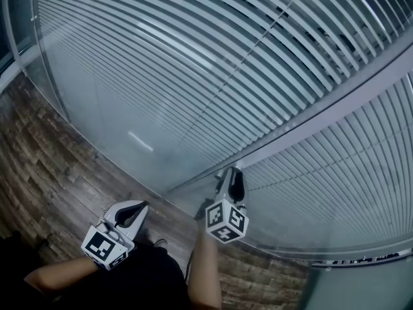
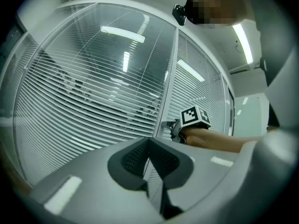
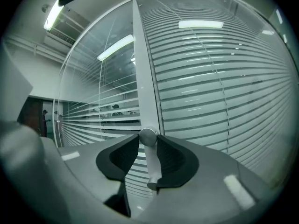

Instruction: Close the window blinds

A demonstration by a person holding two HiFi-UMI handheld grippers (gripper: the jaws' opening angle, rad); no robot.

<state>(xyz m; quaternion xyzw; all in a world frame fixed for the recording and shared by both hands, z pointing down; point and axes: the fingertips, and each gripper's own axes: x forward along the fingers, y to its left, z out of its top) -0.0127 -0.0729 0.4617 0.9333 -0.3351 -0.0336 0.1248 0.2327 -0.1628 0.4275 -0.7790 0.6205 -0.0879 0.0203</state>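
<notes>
White slatted blinds hang behind glass on both sides of a grey window post. A silver control handle with a round knob sticks out from the post. My right gripper is shut on this handle, the knob pinched between its fingertips. In the head view the right gripper reaches up to the post. The left gripper view shows the right gripper at the post too. My left gripper hangs lower left, away from the glass, shut with nothing in it.
Wood-look floor runs along the foot of the glass wall. The slats of the right panel lie flatter than those of the left panel, through which a room shows. A person's forearm carries the right gripper.
</notes>
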